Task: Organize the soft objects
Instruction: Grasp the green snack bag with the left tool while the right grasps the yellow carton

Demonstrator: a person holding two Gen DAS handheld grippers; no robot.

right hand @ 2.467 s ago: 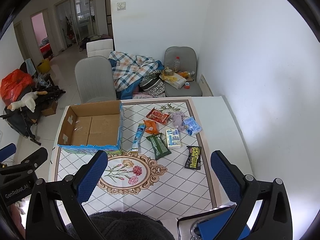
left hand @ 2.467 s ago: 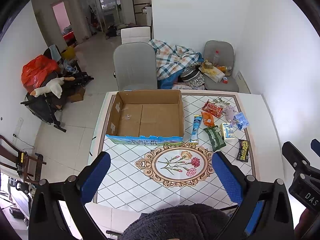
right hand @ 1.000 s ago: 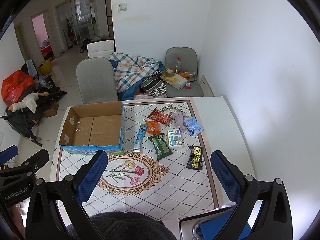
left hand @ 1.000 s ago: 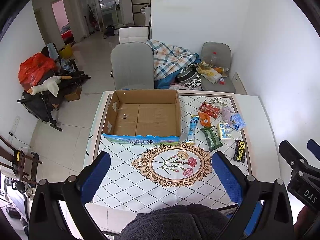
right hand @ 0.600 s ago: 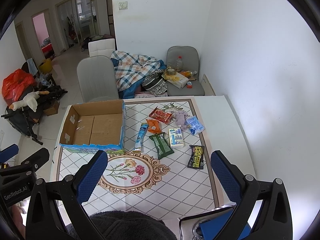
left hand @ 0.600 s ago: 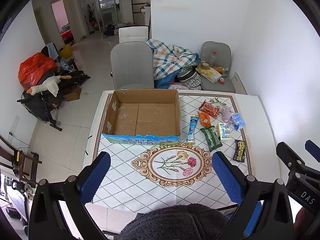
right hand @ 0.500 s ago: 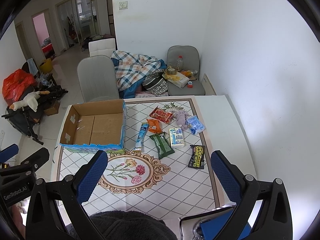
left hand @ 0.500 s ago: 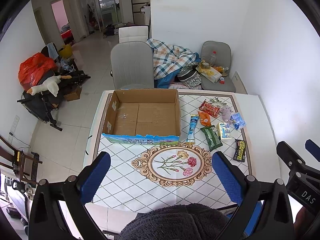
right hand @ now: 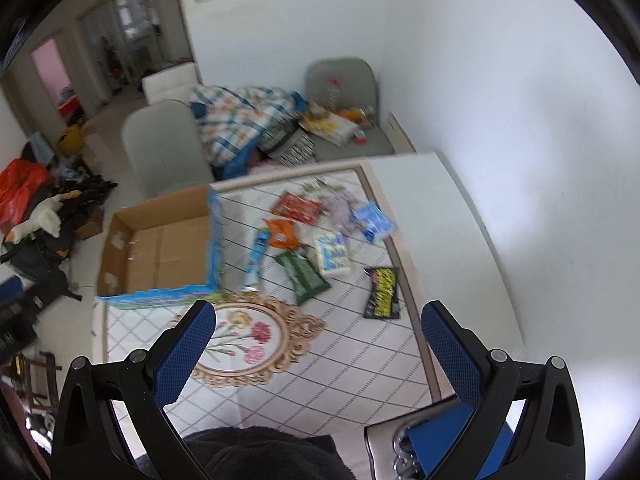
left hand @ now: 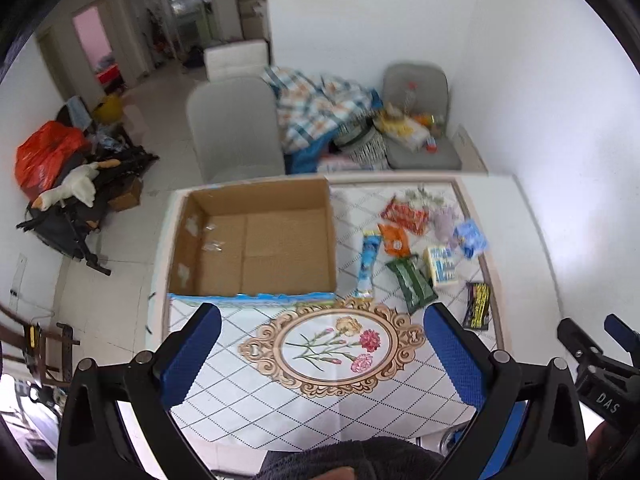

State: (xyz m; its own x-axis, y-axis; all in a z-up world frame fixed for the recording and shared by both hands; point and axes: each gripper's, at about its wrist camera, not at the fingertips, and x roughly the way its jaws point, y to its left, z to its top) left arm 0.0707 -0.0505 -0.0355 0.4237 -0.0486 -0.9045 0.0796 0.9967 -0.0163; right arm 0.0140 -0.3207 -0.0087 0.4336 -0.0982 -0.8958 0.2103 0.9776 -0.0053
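Observation:
An empty cardboard box (left hand: 256,240) (right hand: 160,248) stands on the patterned table (left hand: 332,396) at the far left. To its right lie several soft packets: a blue tube (left hand: 368,264) (right hand: 256,256), an orange pouch (left hand: 394,240) (right hand: 282,234), a red packet (left hand: 404,214) (right hand: 298,206), a green pack (left hand: 412,284) (right hand: 304,274), a yellow-blue pack (left hand: 440,266) (right hand: 332,254), a light blue pack (left hand: 470,234) (right hand: 374,218), a lilac plush (left hand: 444,220) (right hand: 340,206) and a black-yellow packet (left hand: 478,310) (right hand: 382,292). My left gripper (left hand: 320,352) and right gripper (right hand: 316,352) are open and empty, high above the table's near side.
A grey chair (left hand: 236,132) stands behind the box. A second grey chair (left hand: 420,120) with clutter and a plaid blanket (left hand: 316,108) stand by the far wall. Bags and a plush goose (left hand: 68,188) lie on the floor at left. A white wall (right hand: 520,120) runs along the right.
Both grippers have moved forward and lower toward the table, so the box and packets look larger. The right wrist view has tilted. Both grippers stay open.

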